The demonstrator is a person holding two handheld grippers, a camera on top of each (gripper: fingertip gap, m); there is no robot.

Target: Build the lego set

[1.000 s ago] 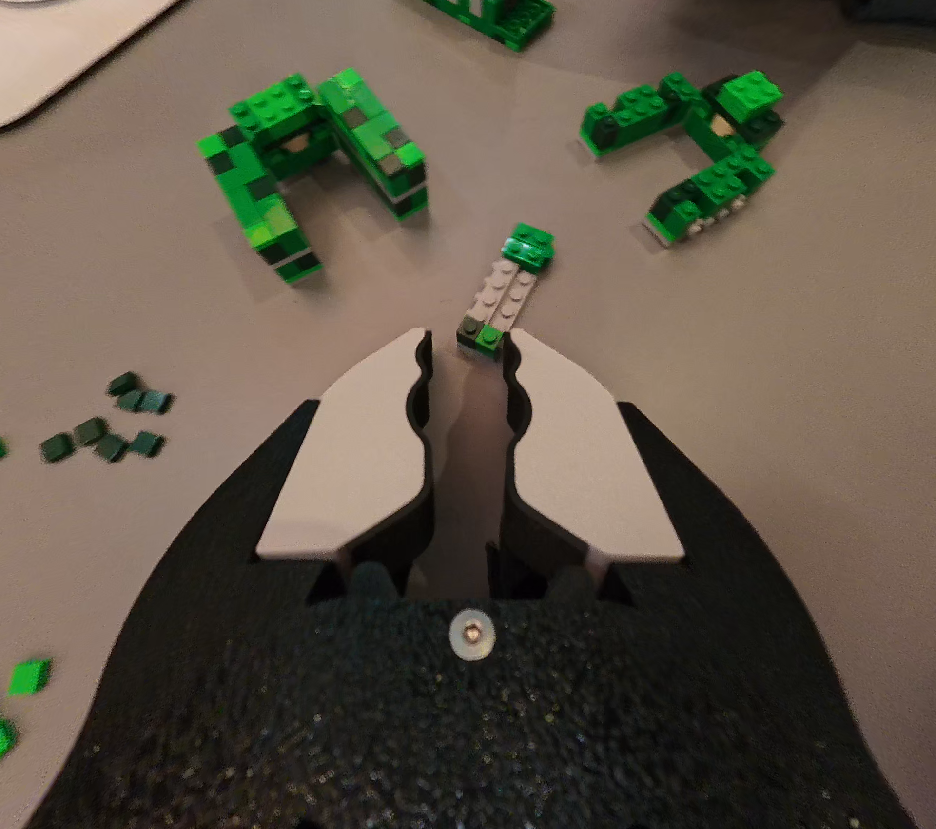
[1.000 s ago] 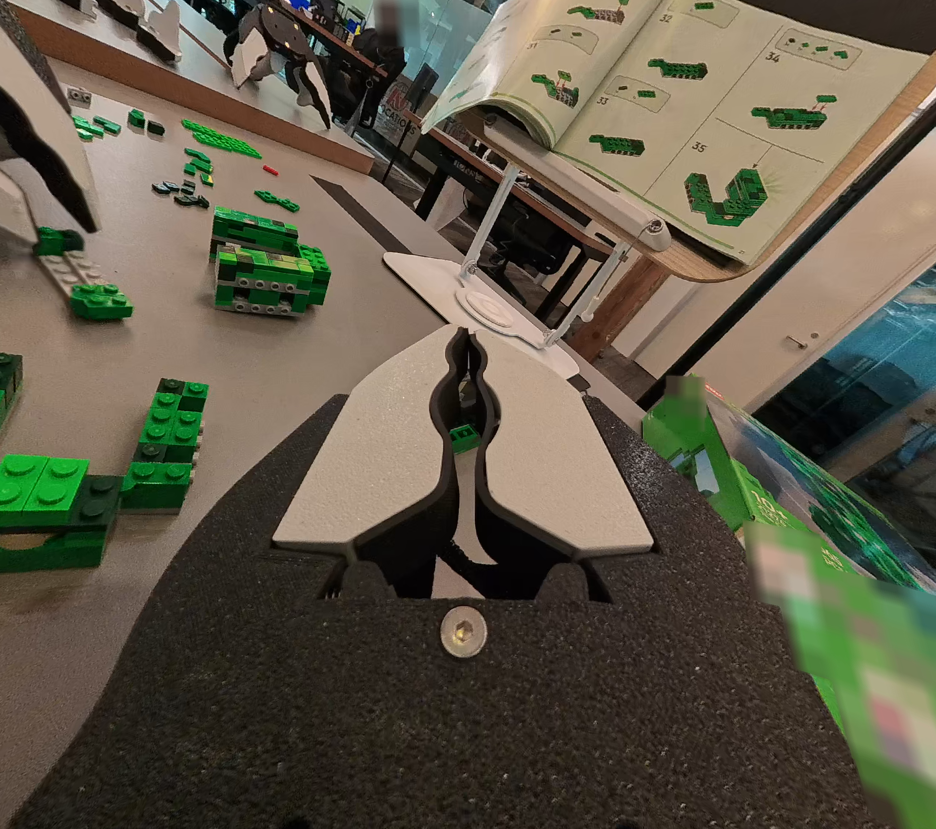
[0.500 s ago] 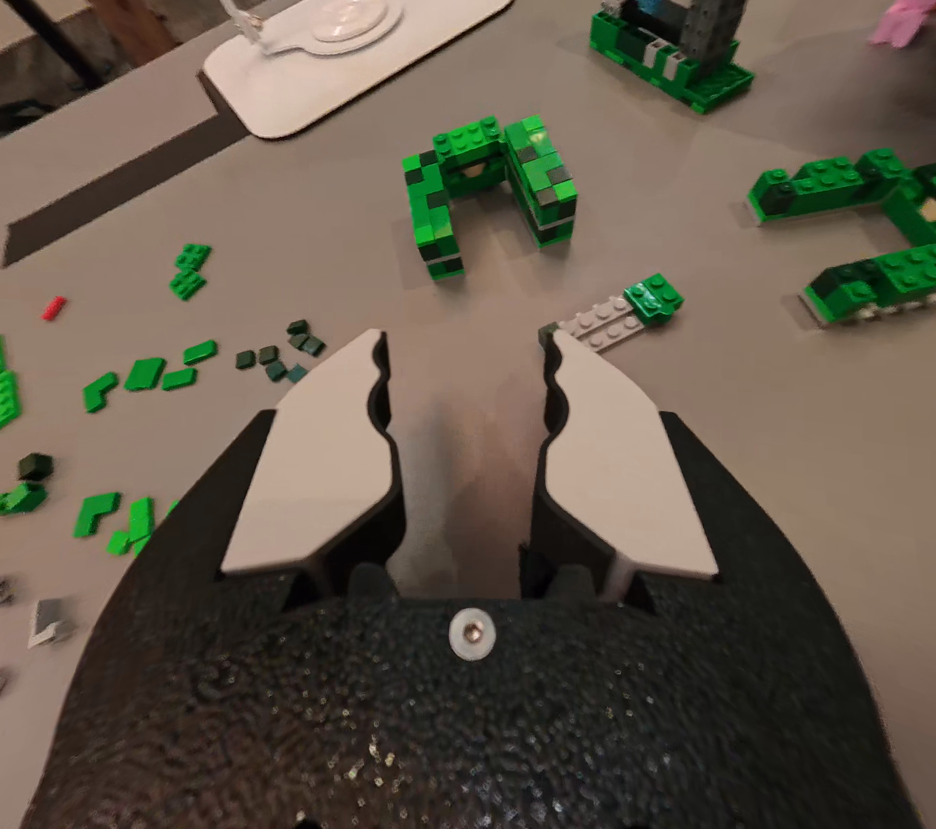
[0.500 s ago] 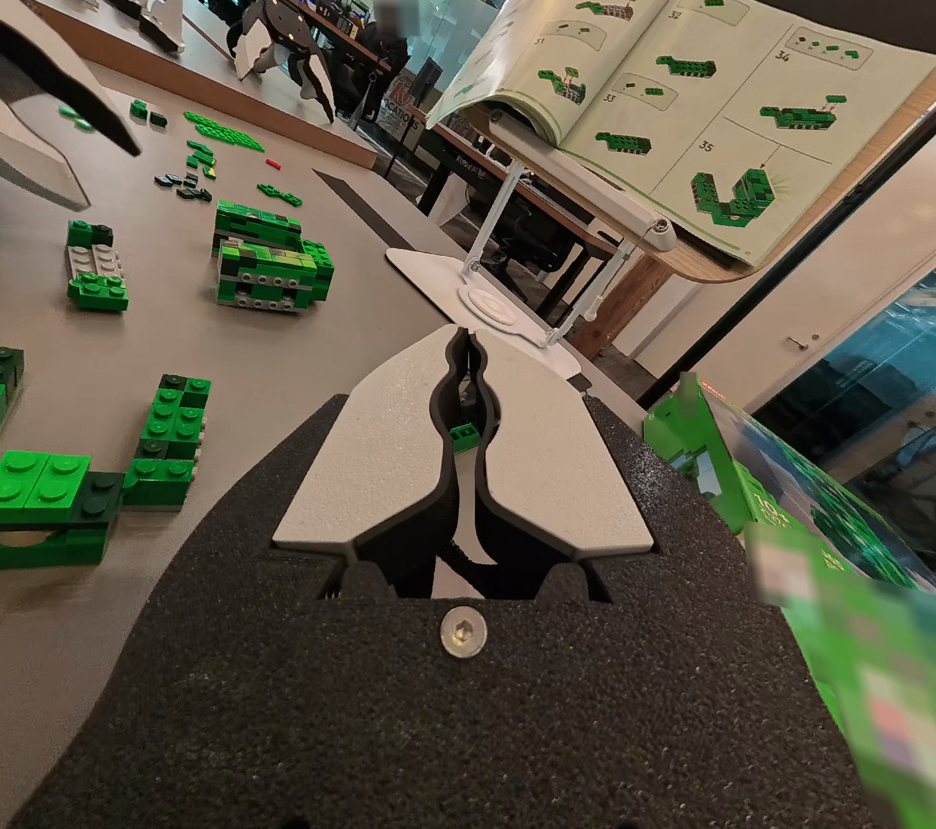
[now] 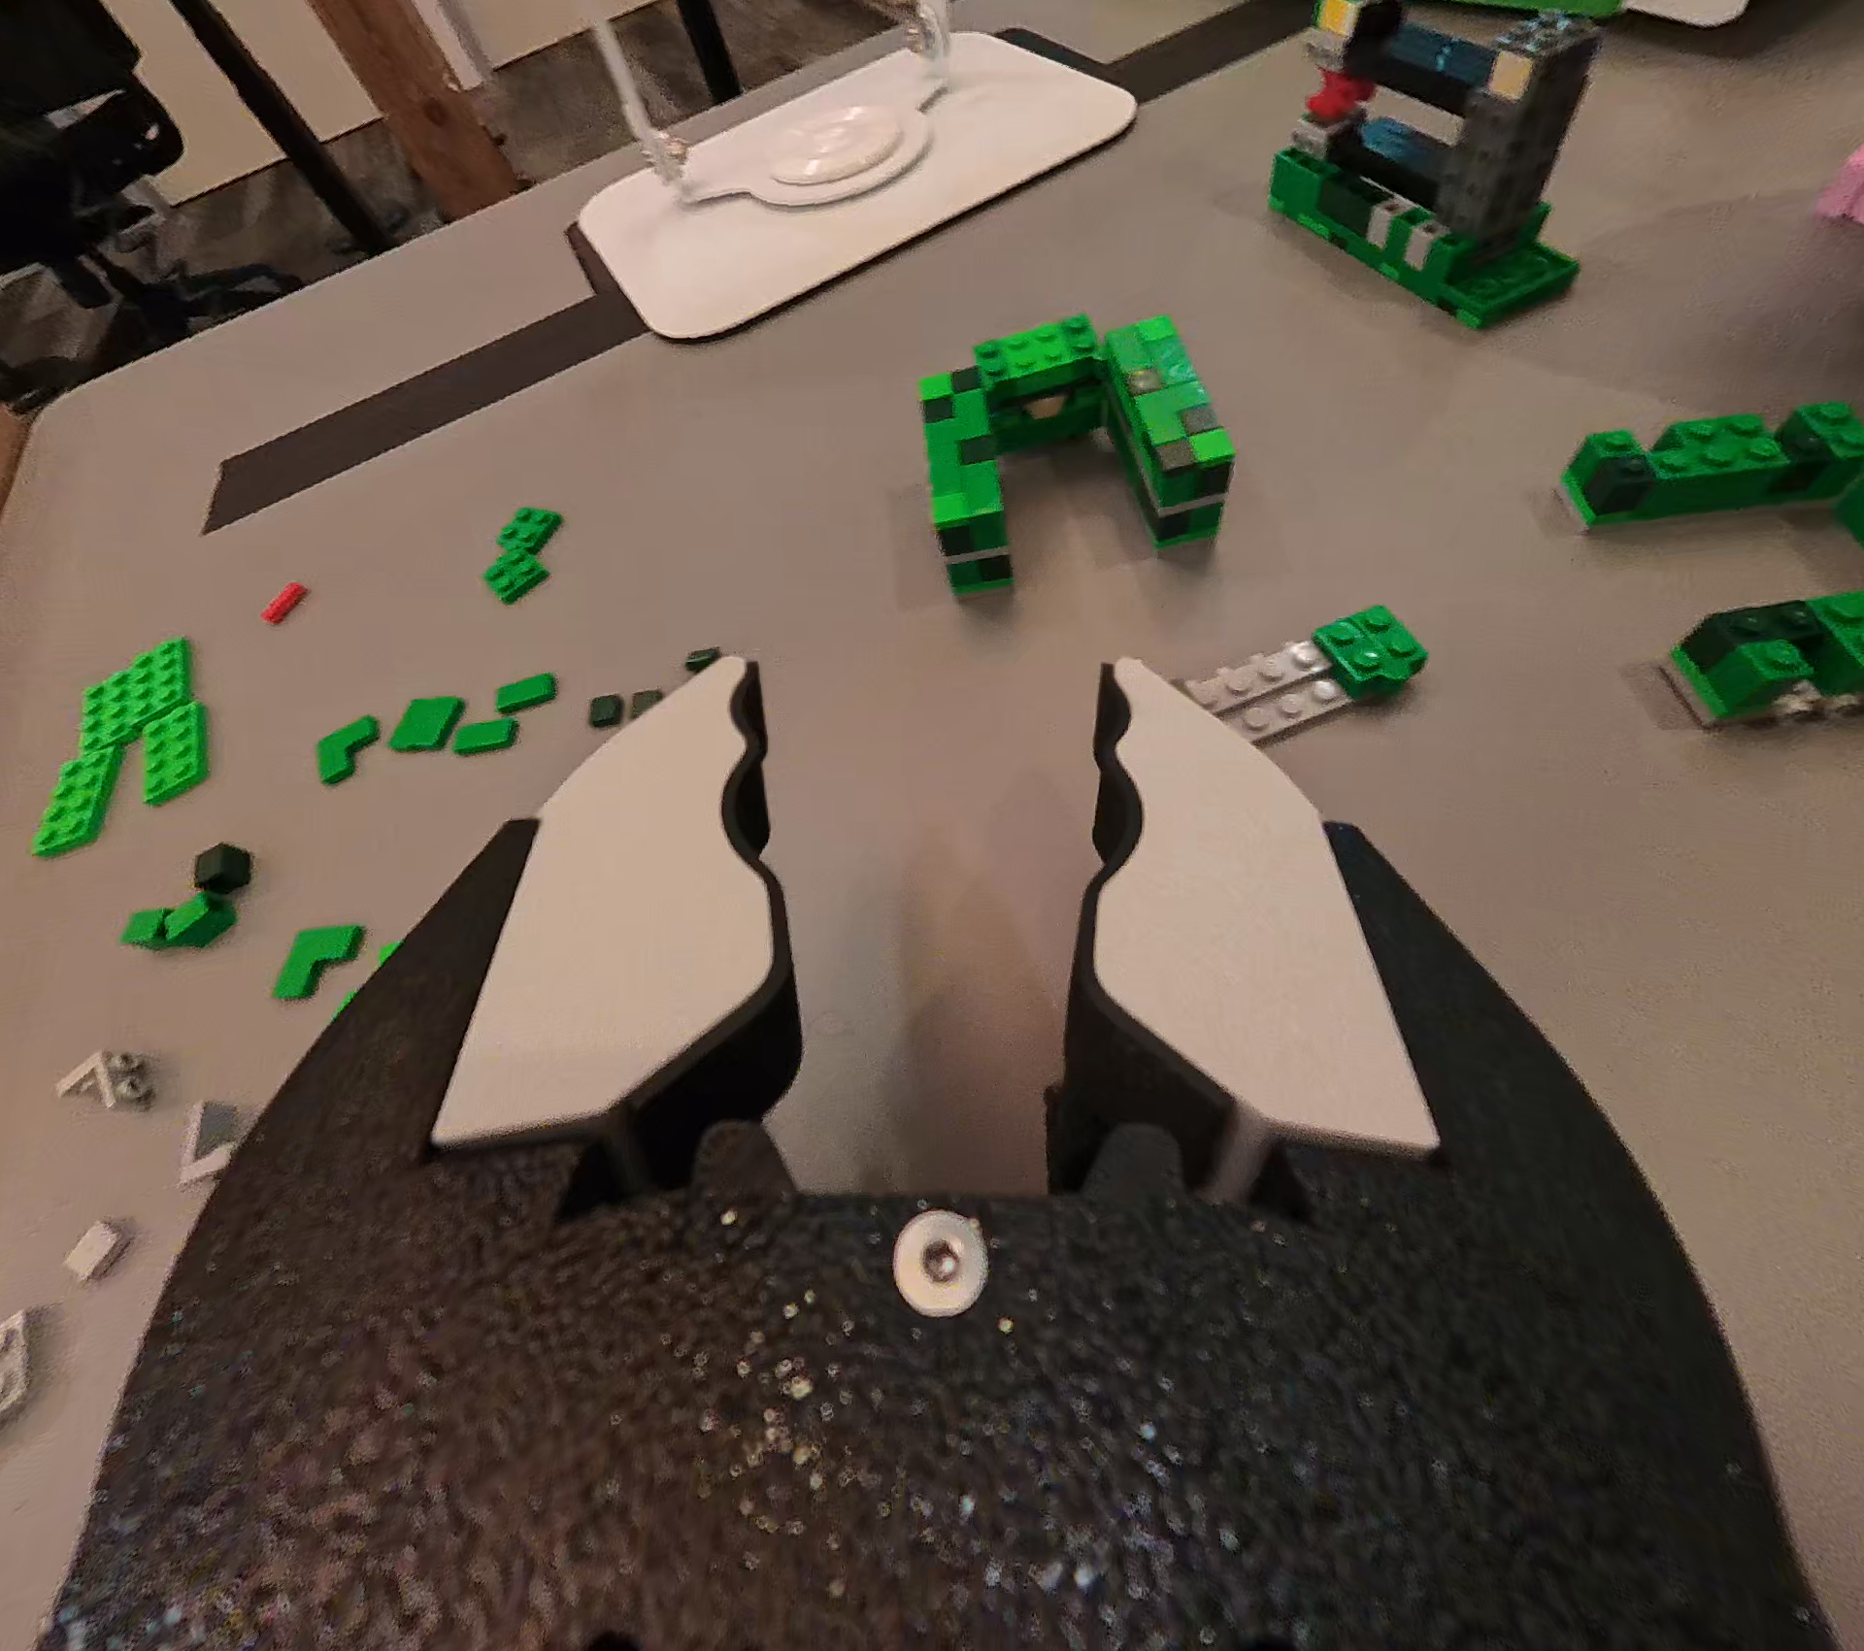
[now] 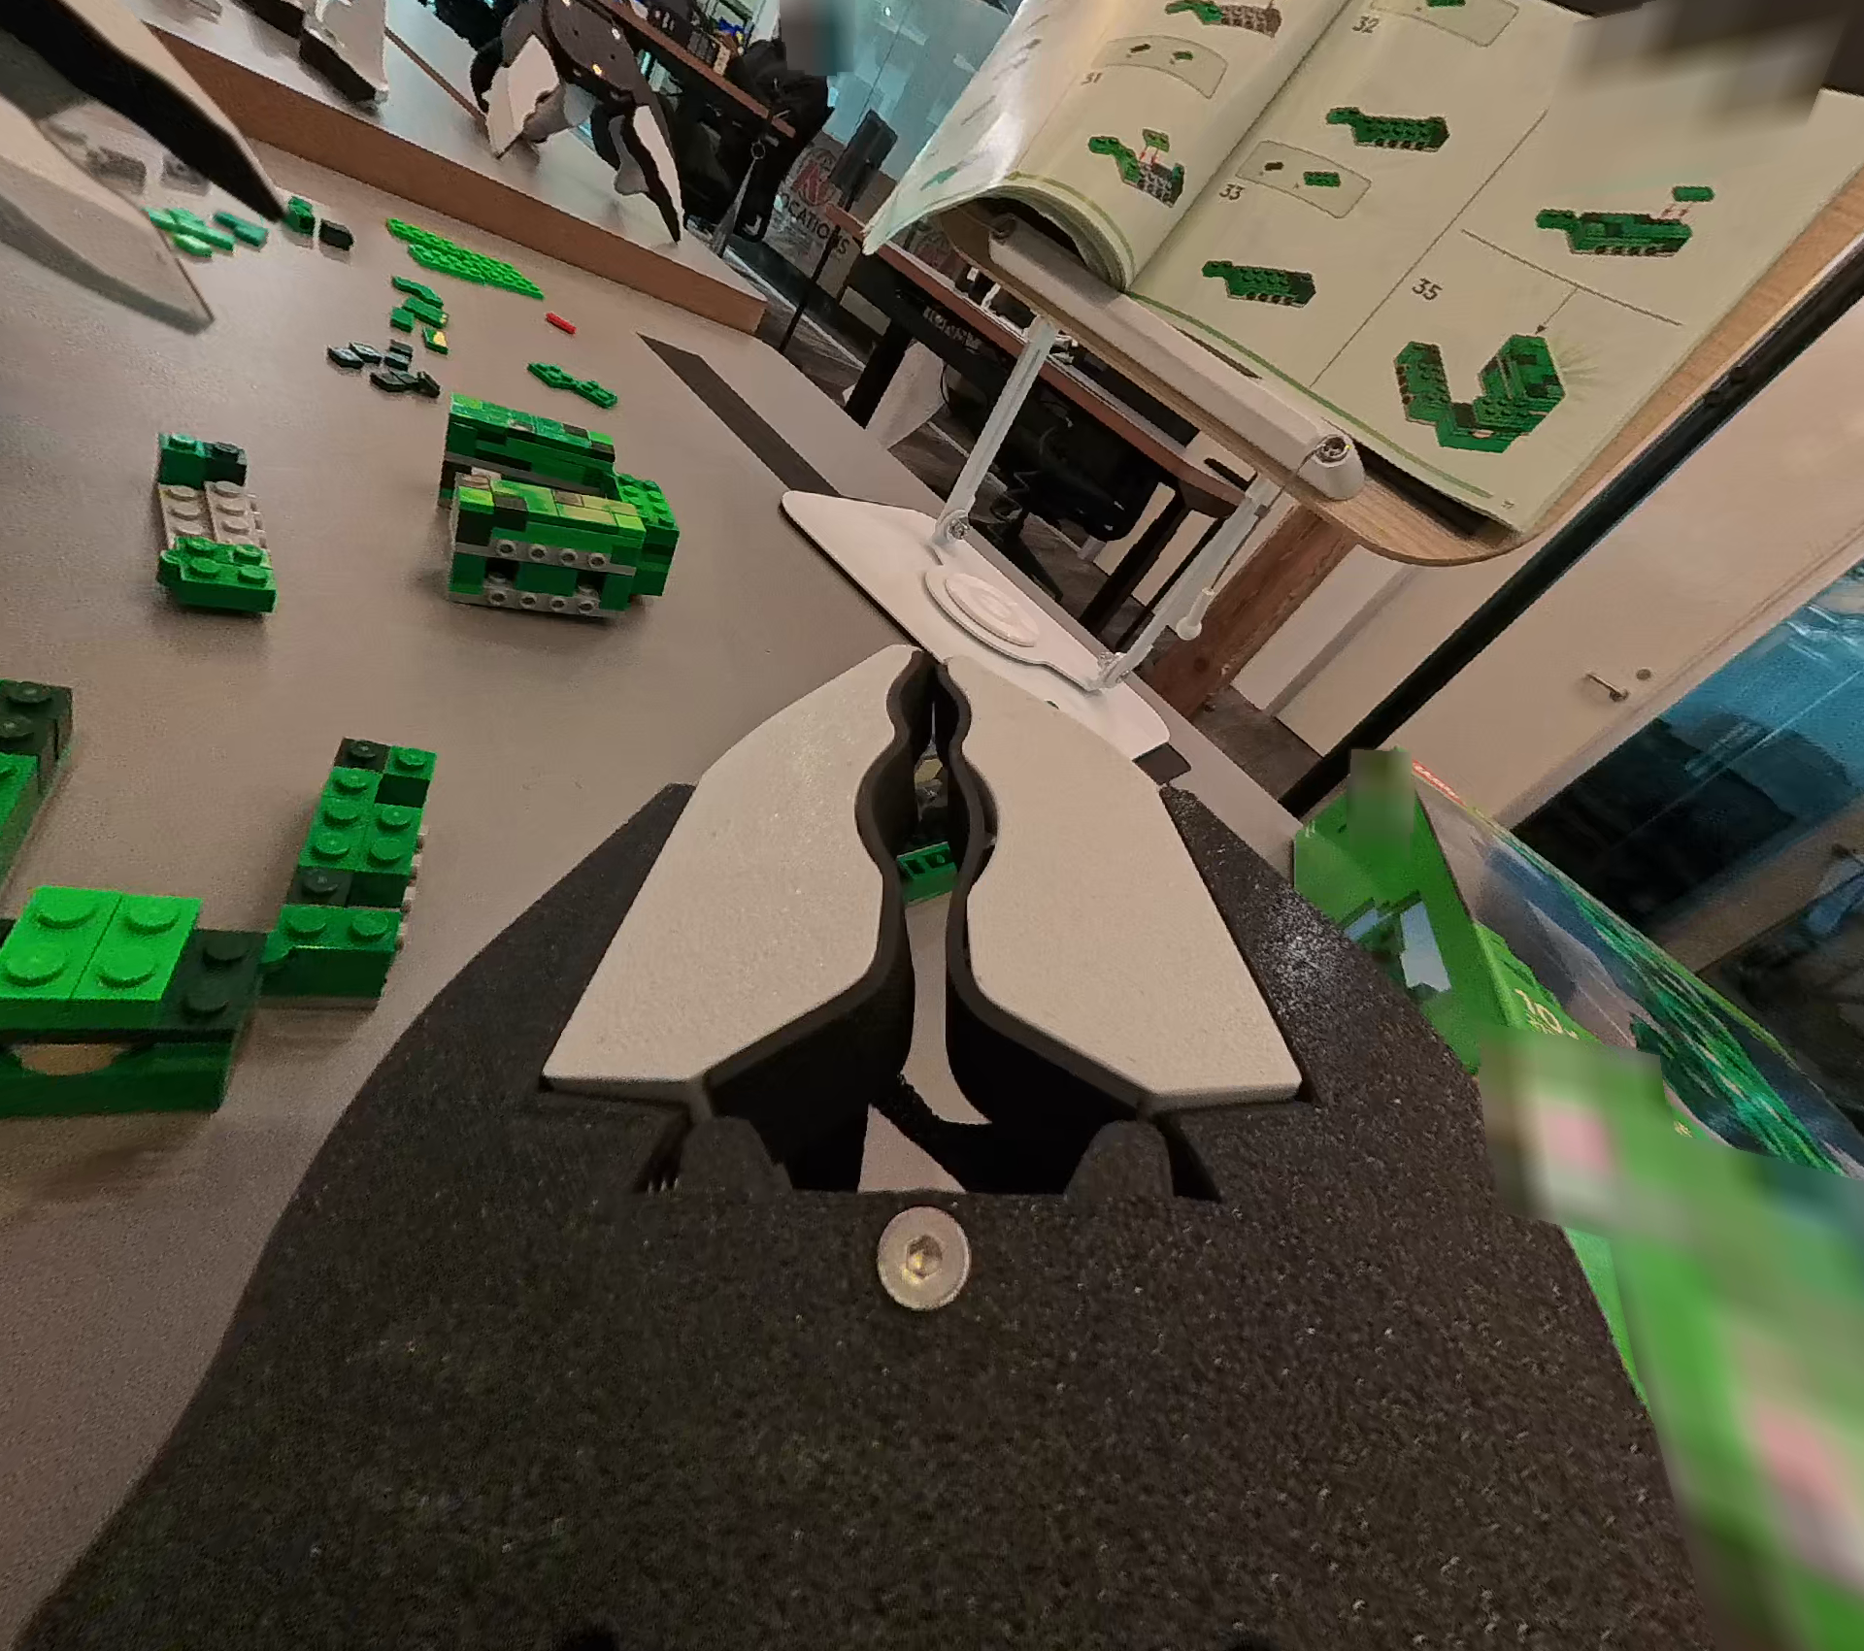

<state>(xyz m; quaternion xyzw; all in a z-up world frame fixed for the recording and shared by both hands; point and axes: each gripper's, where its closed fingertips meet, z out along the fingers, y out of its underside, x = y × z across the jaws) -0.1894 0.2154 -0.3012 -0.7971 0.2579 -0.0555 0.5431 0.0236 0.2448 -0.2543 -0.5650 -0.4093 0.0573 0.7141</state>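
Lego piece (image 6: 926, 861), small green studded, clamped in right tool (image 6: 933, 685); left tool (image 5: 928, 680) spread apart, empty.

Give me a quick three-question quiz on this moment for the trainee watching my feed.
1. True or false: the left hand-held gripper is shut on a brick.
2. What does the right hand-held gripper pinch? A) a red tile B) a small green piece C) nothing
3. Fill in: the grey plate with green bricks lies beside the left gripper's ___ finger.

Key: 1 false, its jaws stand wide apart and empty; 2 B; 3 right.
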